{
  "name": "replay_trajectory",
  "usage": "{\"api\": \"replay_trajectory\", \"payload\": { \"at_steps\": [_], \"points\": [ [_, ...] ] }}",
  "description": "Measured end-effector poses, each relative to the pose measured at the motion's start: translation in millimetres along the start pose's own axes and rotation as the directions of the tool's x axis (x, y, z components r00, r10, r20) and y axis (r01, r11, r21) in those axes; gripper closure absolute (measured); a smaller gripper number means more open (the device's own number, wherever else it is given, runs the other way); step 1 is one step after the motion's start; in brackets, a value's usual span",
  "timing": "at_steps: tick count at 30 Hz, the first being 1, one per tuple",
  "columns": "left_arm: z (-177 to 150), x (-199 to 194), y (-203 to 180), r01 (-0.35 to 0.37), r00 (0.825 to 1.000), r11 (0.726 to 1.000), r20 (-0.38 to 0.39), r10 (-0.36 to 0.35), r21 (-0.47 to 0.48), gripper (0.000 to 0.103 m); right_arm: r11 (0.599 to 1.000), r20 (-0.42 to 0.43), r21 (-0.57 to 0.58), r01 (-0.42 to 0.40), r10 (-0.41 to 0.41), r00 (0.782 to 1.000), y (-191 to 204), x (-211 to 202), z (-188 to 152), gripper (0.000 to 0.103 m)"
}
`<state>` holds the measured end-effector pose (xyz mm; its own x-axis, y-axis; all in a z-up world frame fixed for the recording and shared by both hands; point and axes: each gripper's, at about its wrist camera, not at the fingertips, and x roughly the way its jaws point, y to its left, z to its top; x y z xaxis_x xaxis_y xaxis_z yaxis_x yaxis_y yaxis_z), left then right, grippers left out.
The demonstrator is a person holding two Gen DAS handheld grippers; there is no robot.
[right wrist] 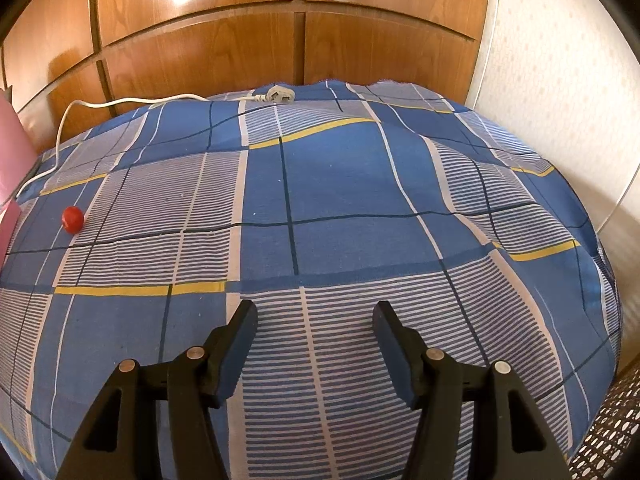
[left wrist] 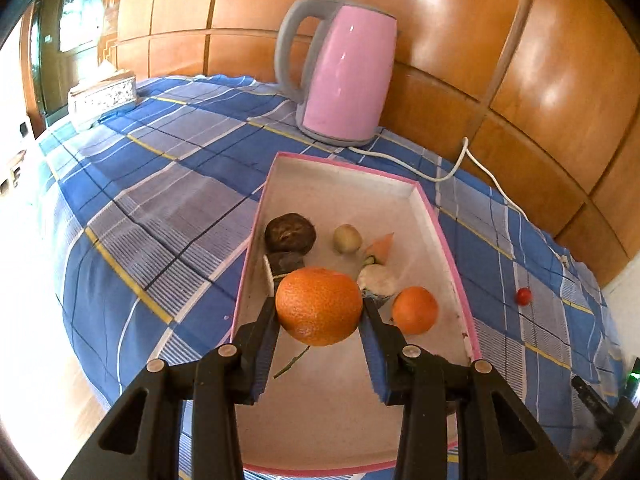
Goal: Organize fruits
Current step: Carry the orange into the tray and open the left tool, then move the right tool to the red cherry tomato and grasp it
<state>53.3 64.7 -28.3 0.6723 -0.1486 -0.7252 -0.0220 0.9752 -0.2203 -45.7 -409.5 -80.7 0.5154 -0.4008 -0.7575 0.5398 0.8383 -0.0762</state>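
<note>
Left gripper clamps a round orange citrus fruit above the pink-rimmed white cardboard box.
Released here, it could knock the smaller orange just right; right gripper gapes empty.

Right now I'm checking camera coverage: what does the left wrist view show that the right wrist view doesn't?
Only the left wrist view: the left gripper clamping a large orange above the pink-rimmed box, which holds a smaller orange.

Only the right wrist view: the right gripper, open and empty, and the white plug.

Both: the small red fruit on the blue checked cloth, outside the box.
</note>
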Motion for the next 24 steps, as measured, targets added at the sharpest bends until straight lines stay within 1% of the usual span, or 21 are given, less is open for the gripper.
{"api": "replay_trajectory", "payload": {
  "at_steps": [10,13,14,15,20,24],
  "points": [
    [-9,10,5,-0.035,0.999,0.999,-0.026,0.035,-0.027,0.059,1.0,-0.002,-0.008,0.015,-0.015,1.0,3,0,-1,0.042],
    [-12,7,5,-0.039,0.999,0.999,-0.016,0.038,-0.027,0.054,1.0,-0.001,-0.01,0.018,-0.018,1.0,3,0,-1,0.042],
    [-13,5,4,-0.039,0.999,0.999,-0.011,0.039,-0.028,0.049,1.0,-0.001,-0.01,0.018,-0.018,1.0,3,0,-1,0.042],
    [-13,3,3,-0.04,0.999,0.999,-0.004,0.04,-0.03,0.048,1.0,0.0,-0.009,0.018,-0.018,1.0,3,0,-1,0.042],
    [-18,-3,-2,-0.033,0.999,0.999,0.005,0.033,-0.015,0.048,1.0,-0.001,-0.006,0.019,-0.019,1.0,3,0,-1,0.042],
    [-21,-6,-4,-0.035,0.999,0.999,0.004,0.035,-0.009,0.046,1.0,-0.005,-0.008,0.021,-0.021,1.0,4,0,0,0.042]
  ]
}}
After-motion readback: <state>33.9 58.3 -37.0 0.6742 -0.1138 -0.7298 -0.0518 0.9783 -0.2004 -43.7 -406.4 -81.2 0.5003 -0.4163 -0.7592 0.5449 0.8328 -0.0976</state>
